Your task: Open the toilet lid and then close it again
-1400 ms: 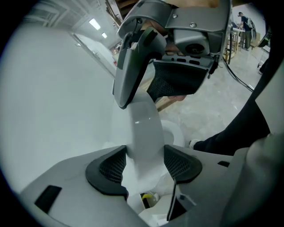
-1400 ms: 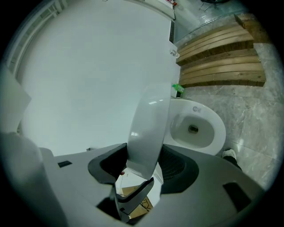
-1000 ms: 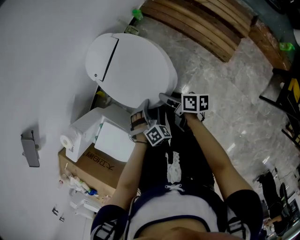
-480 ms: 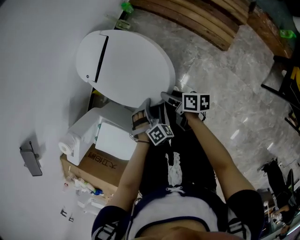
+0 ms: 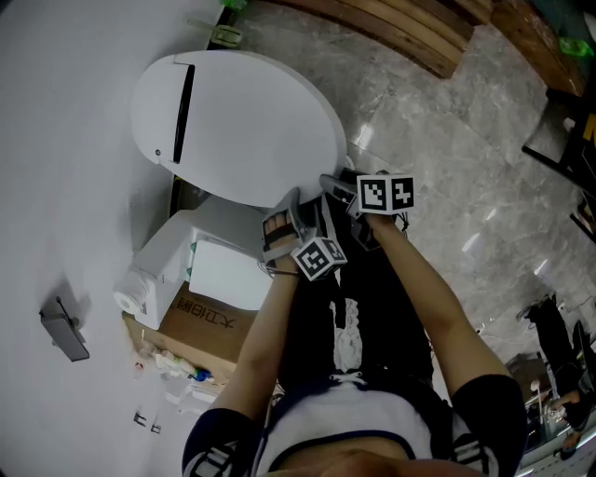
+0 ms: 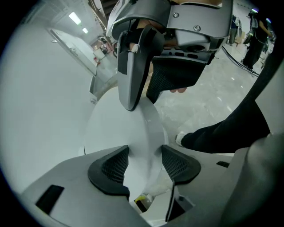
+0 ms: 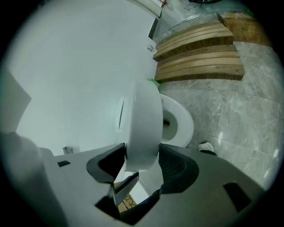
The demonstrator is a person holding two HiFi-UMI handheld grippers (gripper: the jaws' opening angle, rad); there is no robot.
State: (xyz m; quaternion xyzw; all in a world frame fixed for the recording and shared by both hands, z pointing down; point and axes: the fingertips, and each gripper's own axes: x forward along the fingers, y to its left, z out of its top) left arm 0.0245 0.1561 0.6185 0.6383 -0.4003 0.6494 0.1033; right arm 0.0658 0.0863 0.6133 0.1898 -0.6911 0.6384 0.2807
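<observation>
- Two grippers are working side by side at the near rim of the toilet lid, which is standing raised and tilted above the open bowl.
- The right gripper is clamping this rim, and its pads are pressing on both faces of the lid.
- The left gripper is closing its jaws with the same rim between them. Its pads seem to be touching the lid already, but the wide-angle view is making this hard to confirm.
- Compared with one second ago, the lid is showing broader in the head view and is sitting further to the left. The wooden boards are now lying close to the top edge.
- Both grippers are keeping nearly the same place in the head view as before, with the right one just beside the left.
</observation>
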